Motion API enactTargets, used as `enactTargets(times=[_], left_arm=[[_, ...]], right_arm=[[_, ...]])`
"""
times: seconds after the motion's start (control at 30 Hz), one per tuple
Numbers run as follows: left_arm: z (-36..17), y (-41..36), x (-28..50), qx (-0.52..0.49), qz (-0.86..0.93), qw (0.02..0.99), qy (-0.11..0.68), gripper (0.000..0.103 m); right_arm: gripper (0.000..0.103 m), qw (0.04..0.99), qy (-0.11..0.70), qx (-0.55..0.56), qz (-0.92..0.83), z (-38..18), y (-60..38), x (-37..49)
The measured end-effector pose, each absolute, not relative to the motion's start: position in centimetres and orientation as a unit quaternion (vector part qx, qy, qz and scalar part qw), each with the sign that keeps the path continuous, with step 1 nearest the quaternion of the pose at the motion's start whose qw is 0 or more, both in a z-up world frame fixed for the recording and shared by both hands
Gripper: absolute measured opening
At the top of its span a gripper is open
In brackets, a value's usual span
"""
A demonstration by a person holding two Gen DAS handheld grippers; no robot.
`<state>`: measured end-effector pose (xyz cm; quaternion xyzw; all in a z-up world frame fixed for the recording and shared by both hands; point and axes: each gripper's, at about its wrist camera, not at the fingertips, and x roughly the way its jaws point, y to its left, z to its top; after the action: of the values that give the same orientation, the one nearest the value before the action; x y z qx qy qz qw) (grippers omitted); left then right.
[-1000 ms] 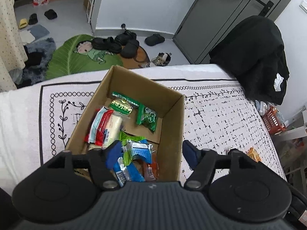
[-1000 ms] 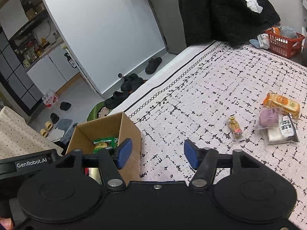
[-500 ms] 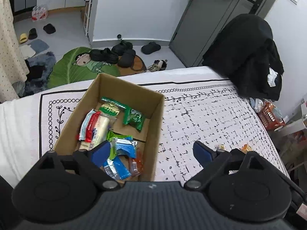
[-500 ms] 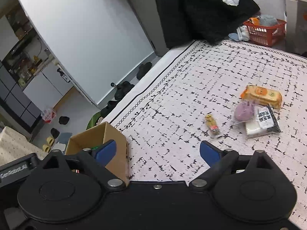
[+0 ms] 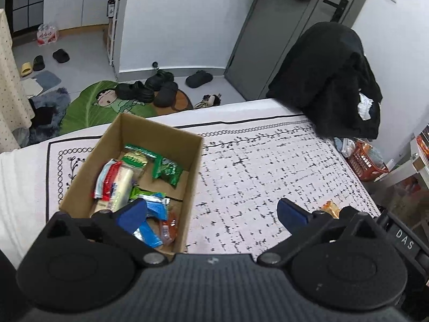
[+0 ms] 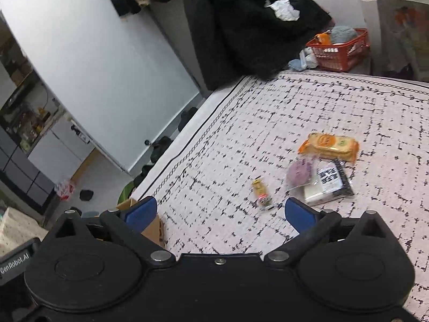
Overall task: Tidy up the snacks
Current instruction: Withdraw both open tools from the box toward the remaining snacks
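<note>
The cardboard box (image 5: 150, 171) already holds a heap of packets under the left gripper (image 5: 211, 212), whose fingers now spread wider than a second ago, empty. The right gripper (image 6: 218, 210), also wider and empty, has swung toward the loose snacks: a small bar (image 6: 261, 191) just ahead of its fingers, three packets (image 6: 324, 166) beyond the right finger.

Your right gripper (image 6: 218, 212) hung over the patterned bedspread (image 6: 295, 112) with its jaws spread wide and nothing between them. At about one o'clock from it lay four loose snacks: a small yellow-wrapped stick (image 6: 261, 191) nearest, then a purple round one in clear wrap (image 6: 299, 173) touching a white packet with a black label (image 6: 328, 183), and an orange packet (image 6: 331, 146) just beyond them. At nine o'clock a corner of the cardboard box (image 6: 152, 228) showed behind your left fingertip (image 6: 140, 212). A red basket (image 6: 340, 51) stood off the bed at one o'clock.
</note>
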<state>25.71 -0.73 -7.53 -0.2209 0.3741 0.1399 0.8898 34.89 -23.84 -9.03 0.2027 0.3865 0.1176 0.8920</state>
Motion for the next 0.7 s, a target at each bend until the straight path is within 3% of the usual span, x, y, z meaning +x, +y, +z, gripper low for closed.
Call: enactTargets(times=[0.7], left_arm=[[-8.6, -5.6, 28.5, -0.209, 0.079, 0.894, 0.389, 0.103]], right_arm=[[0.102, 0.895, 0.371, 0.246, 0.041, -9.5, -32.2, 35.2]])
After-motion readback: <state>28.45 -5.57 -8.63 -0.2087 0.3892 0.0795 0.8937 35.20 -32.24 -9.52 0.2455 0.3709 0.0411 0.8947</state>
